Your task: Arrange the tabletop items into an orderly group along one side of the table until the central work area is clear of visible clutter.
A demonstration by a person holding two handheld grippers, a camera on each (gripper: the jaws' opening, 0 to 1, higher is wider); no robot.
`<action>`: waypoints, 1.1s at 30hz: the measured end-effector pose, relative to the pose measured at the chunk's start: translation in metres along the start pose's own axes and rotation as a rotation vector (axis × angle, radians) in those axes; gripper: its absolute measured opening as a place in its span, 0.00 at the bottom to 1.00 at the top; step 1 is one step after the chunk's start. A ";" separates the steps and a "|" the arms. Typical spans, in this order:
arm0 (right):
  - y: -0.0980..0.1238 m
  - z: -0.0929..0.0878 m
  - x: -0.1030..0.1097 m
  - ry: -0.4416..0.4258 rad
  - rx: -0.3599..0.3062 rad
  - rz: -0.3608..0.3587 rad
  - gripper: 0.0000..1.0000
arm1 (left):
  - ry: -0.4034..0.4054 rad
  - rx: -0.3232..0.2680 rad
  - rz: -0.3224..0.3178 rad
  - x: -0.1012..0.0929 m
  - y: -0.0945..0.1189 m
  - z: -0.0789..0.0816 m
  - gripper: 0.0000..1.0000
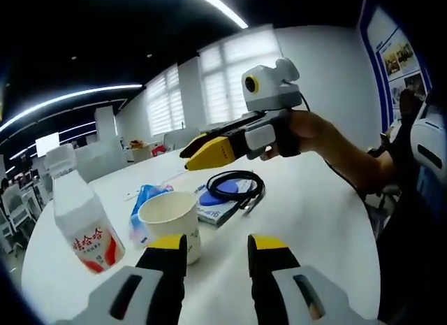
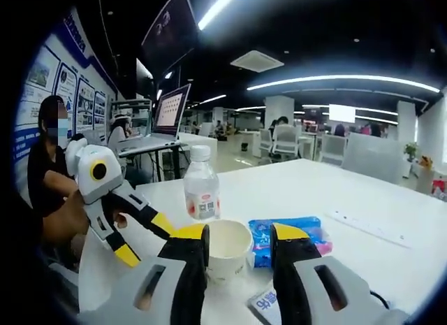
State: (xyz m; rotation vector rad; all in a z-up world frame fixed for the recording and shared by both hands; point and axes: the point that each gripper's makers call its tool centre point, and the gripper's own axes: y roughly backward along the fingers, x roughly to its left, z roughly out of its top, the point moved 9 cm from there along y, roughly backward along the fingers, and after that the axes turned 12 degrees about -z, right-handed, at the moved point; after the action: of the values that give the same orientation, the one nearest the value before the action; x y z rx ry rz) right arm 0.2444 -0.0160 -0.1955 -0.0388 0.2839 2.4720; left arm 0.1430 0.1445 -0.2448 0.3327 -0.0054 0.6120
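Right, my left gripper (image 1: 217, 251) hangs low over the white table (image 1: 307, 220) with its yellow-tipped jaws spread and nothing between them. The paper cup (image 1: 170, 219) stands just past my left jaw, off to that side and not in the gap. Beside it stands the plastic bottle (image 1: 81, 214) with its red-lettered label, and behind the cup lies the blue packet (image 1: 144, 199). Further back a black cable (image 1: 234, 186) coils over a blue disc (image 1: 211, 198) on a flat booklet (image 1: 218, 212).

My right gripper (image 1: 201, 149) comes in from the right of this view, up above the table, held in my hand (image 1: 300, 129); its yellow tips look close together there, nothing in them.

Over in the right gripper view things read differently: my right gripper (image 2: 239, 242) shows its jaws apart, and the paper cup (image 2: 228, 247) sits right in the gap between the tips, though I cannot tell whether they touch it. The bottle (image 2: 201, 184) stands just behind the cup, the blue packet (image 2: 290, 235) lies beside it, and the left gripper (image 2: 147, 240) enters from the left, jaws parted. Across the room, a laptop (image 2: 166, 119) is open on another desk.
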 end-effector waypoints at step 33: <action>0.047 -0.001 -0.021 0.003 -0.039 -0.086 0.38 | -0.060 -0.046 -0.084 -0.016 -0.032 0.032 0.39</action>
State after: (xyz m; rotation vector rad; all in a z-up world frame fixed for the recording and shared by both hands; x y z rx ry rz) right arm 0.2325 -0.0653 -0.1850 -0.0696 0.2304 2.3923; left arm 0.1509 0.1008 -0.2264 0.3049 -0.0624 0.5177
